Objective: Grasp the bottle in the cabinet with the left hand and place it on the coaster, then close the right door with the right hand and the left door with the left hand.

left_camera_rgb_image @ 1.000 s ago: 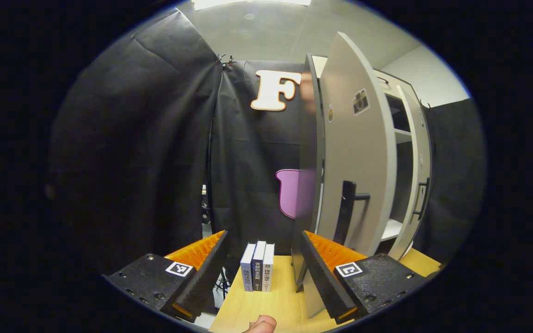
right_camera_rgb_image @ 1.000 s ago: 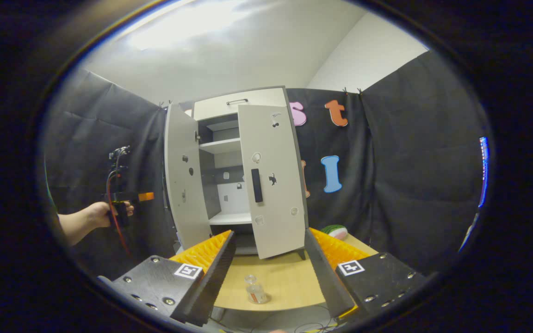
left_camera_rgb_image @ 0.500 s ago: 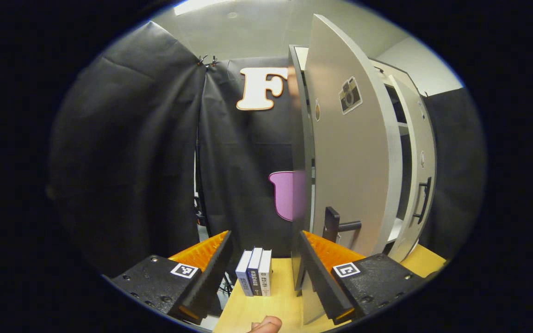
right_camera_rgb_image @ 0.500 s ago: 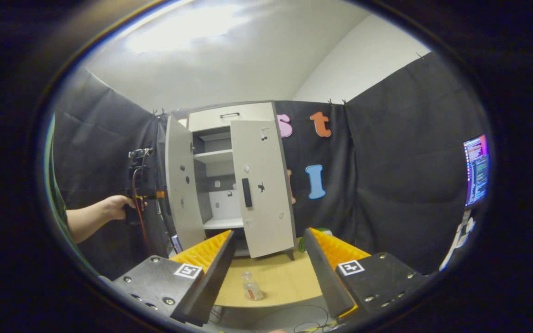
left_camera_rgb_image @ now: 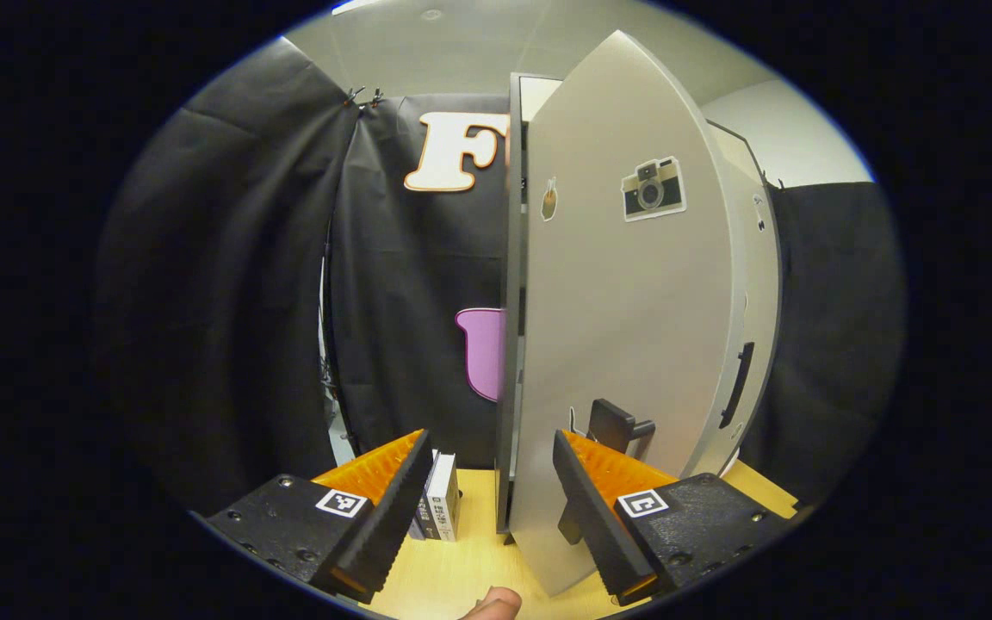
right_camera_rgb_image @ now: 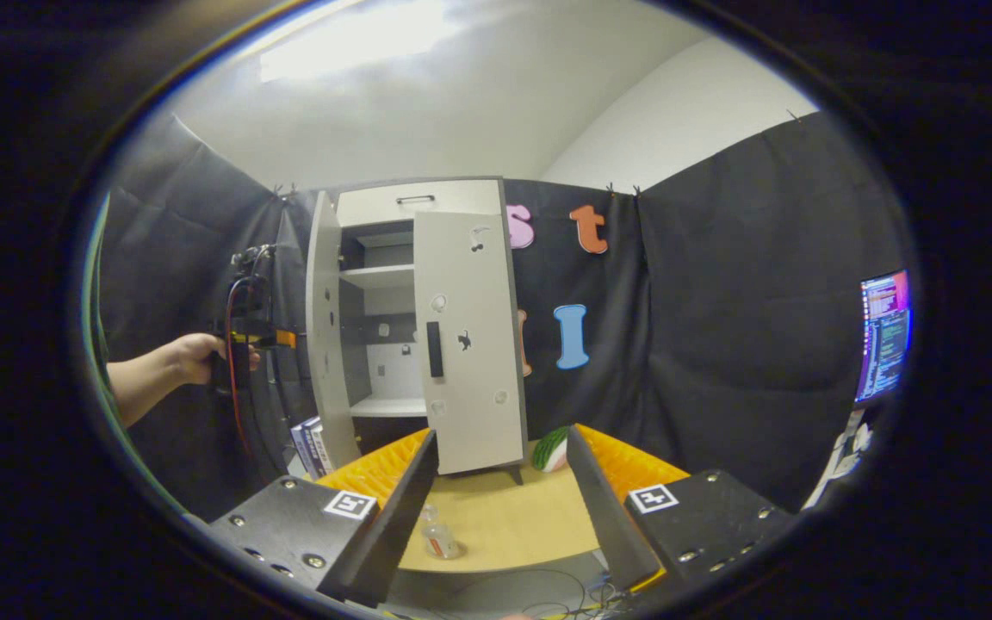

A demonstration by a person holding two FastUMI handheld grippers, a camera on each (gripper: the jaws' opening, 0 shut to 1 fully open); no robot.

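Note:
In the left gripper view, my left gripper (left_camera_rgb_image: 487,508) is open beside the outer face of the grey left door (left_camera_rgb_image: 625,327). Its right finger (left_camera_rgb_image: 586,508) overlaps the door's lower edge under the black handle (left_camera_rgb_image: 621,426); contact cannot be told. The right door (left_camera_rgb_image: 754,344) shows just beyond. In the right gripper view, the cabinet (right_camera_rgb_image: 414,198) has its left door (right_camera_rgb_image: 324,344) swung out and its right door (right_camera_rgb_image: 466,344) covering the right half. A hand holds the left gripper (right_camera_rgb_image: 242,344) outside the left door. A small clear bottle (right_camera_rgb_image: 437,538) stands near the table's front edge. My right gripper (right_camera_rgb_image: 496,508) is open, well back.
Several books (left_camera_rgb_image: 440,508) stand upright on the wooden table (right_camera_rgb_image: 505,517) left of the cabinet. A watermelon-patterned item (right_camera_rgb_image: 550,448) lies by the cabinet's right foot. A lit monitor (right_camera_rgb_image: 882,336) is at far right. Cables hang under the table's front edge.
The left door has swung toward shut, hiding the shelves from the left gripper view, and my left gripper has followed it. The right gripper view has shifted right, so the cabinet and bottle sit further left.

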